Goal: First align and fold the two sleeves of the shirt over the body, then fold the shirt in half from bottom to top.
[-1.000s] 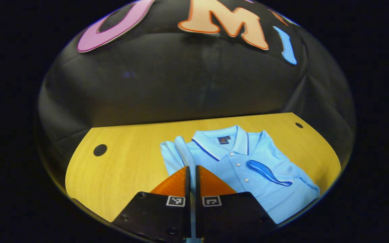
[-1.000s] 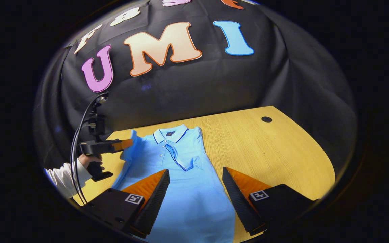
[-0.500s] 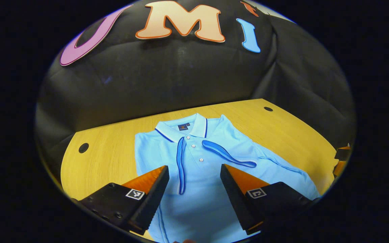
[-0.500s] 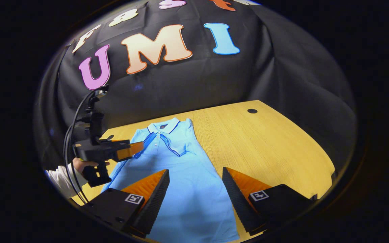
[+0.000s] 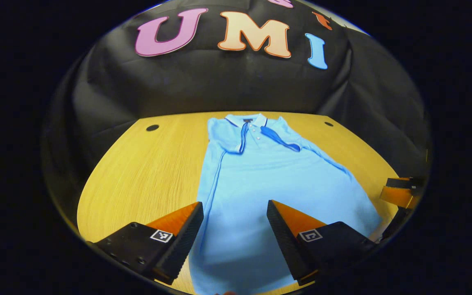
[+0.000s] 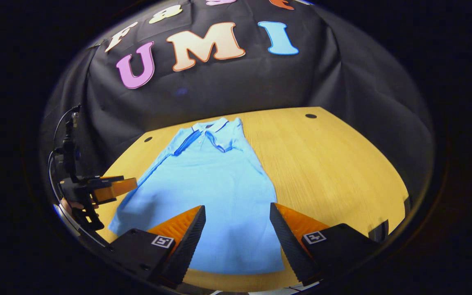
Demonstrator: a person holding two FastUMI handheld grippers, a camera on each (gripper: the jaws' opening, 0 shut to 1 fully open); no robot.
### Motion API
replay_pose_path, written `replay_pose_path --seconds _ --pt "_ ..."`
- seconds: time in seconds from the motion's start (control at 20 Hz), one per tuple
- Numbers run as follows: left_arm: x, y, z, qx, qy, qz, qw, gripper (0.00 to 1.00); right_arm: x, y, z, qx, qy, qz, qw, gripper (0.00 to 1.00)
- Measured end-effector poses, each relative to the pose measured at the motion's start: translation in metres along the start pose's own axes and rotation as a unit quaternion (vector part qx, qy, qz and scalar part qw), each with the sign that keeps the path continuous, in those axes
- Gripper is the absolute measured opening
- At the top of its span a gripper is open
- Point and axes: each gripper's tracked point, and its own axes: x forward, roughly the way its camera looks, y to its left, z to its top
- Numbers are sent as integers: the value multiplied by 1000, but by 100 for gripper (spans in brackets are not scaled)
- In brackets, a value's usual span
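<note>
Shirt (image 6: 211,180) is spread flat on the worktop (image 6: 334,164), both sleeves folded over its body, while left tongs (image 5: 234,213) and right tongs (image 6: 236,217) are held open above its hem, gripping nothing.

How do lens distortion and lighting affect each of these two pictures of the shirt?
Left gripper view: fisheye bends the table edge into a curve; the shirt is evenly lit and sharp. Right gripper view: the same curving; the shirt looks bright at centre, and the table darkens toward the rim.
</note>
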Motion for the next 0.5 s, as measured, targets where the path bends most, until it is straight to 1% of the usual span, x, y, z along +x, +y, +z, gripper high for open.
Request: replay_pose_path --seconds 0.05,0.1,0.15,0.2,0.25,0.3,0.45,0.5 --pt "-12 2 -16 -13 5 10 1000 95 -3 -2 -9 -12 4 3 1000 93" --pt "-23 3 -31 -25 11 18 999 95 -7 -5 -18 -23 9 5 1000 98" --pt "-32 5 -44 -35 17 30 999 95 -9 -7 -28 -34 16 7 999 98" --pt "-40 7 -54 -44 20 41 998 96 -12 -9 -36 -44 21 9 999 94" --pt "-46 8 -60 -51 19 46 997 96 -14 -12 -43 -50 25 11 998 98" --pt "-50 6 -66 -57 16 48 997 96 -14 -14 -50 -54 29 10 998 98" --pt "-54 3 -91 -57 28 54 996 95 -16 -20 -70 -60 42 7 997 98" --pt "-56 3 -95 -53 30 59 996 96 -15 -21 -76 -62 46 6 997 94"
